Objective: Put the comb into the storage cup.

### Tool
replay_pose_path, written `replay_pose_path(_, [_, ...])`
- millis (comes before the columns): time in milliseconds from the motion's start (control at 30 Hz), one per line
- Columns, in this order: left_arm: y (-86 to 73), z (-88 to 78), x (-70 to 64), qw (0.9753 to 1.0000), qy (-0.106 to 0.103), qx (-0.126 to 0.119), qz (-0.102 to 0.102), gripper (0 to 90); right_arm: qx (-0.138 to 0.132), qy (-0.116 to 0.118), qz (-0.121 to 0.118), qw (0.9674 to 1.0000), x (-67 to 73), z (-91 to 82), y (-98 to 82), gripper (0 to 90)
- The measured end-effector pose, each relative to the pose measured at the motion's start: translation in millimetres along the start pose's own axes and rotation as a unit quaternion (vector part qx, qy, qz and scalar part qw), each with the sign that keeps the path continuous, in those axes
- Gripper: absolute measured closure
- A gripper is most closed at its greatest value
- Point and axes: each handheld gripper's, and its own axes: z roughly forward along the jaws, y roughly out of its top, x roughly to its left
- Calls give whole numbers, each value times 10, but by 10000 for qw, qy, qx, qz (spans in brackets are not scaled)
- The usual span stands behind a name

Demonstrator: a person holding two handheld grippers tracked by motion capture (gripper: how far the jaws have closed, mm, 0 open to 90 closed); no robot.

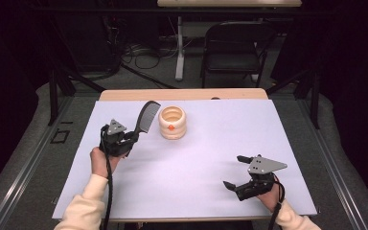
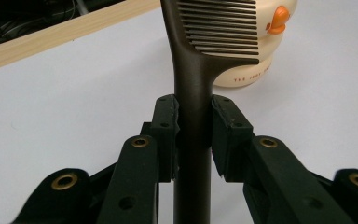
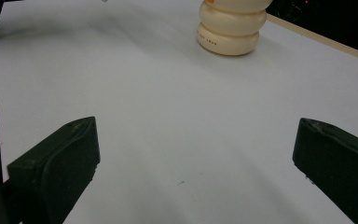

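Note:
A black comb (image 1: pixel 146 117) is clamped by its handle in my left gripper (image 1: pixel 130 140), raised above the white mat at the left, its toothed head leaning toward a cream ribbed cup (image 1: pixel 172 122) with an orange duck mark. In the left gripper view both jaws press on the comb handle (image 2: pixel 192 93), and the cup (image 2: pixel 261 51) stands just behind the teeth. My right gripper (image 1: pixel 235 172) is open at the front right, nothing between its jaws. In the right gripper view the cup (image 3: pixel 230 30) stands far ahead.
The white mat (image 1: pixel 211 143) covers a wooden table (image 1: pixel 124 94). Beyond the far edge stand a black folding chair (image 1: pixel 235 48) and a white table leg (image 1: pixel 179 48), with cables on the floor.

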Motion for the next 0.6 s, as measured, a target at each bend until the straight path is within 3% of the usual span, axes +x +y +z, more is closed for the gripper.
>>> replay_pose_path(600, [61, 35, 26, 9994, -7, -344, -30, 728, 12, 0, 8, 10000, -5, 14, -2, 1])
